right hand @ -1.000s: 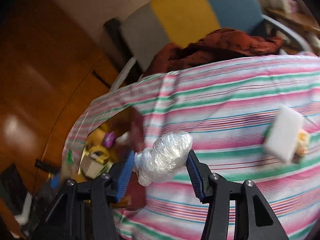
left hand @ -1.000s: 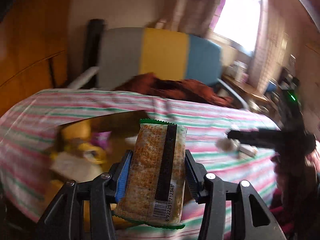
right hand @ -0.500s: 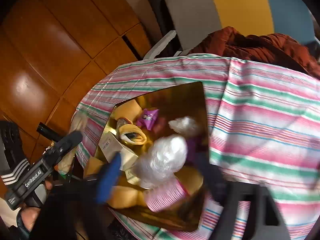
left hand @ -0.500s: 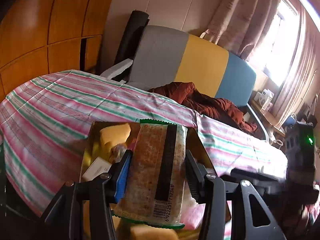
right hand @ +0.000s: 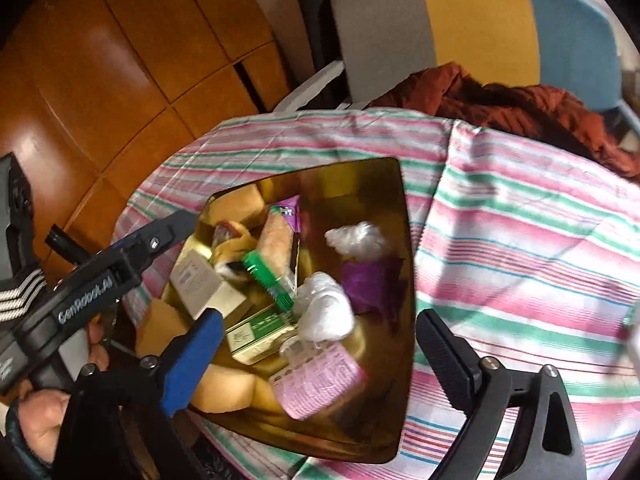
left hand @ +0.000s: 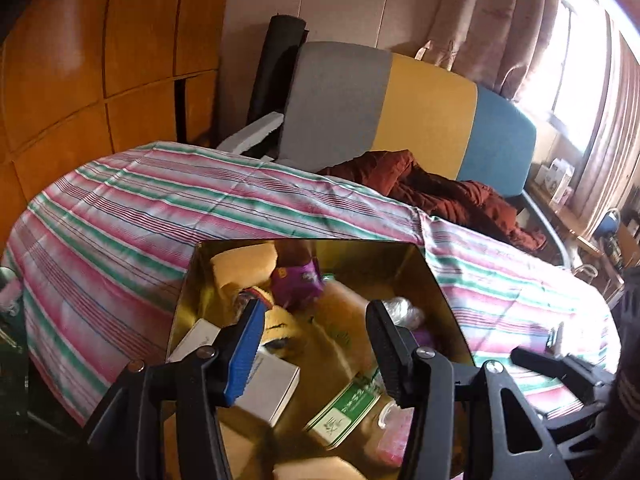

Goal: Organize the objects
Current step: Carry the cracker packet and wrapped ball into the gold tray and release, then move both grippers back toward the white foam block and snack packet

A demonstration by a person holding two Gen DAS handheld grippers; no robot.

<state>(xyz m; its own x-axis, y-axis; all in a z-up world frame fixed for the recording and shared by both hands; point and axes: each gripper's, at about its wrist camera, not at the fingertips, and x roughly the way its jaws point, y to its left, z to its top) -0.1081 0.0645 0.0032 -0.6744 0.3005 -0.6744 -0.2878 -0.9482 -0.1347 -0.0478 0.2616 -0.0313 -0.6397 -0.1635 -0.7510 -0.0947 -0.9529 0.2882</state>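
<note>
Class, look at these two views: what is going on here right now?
A person is sorting small items into a gold tray on a striped tablecloth. Both grippers hover over it with nothing between their fingers. The left gripper has just opened and its snack packet lies in the tray. The right gripper has opened wide; its plastic bundle lies below.

Beyond the claw: wooden wall panels (left hand: 80, 80) at left, a grey, yellow and blue chair back (left hand: 400, 116) straight ahead with a rust-red garment (left hand: 440, 192) heaped before it, curtained window (left hand: 580, 60) at right.
</note>
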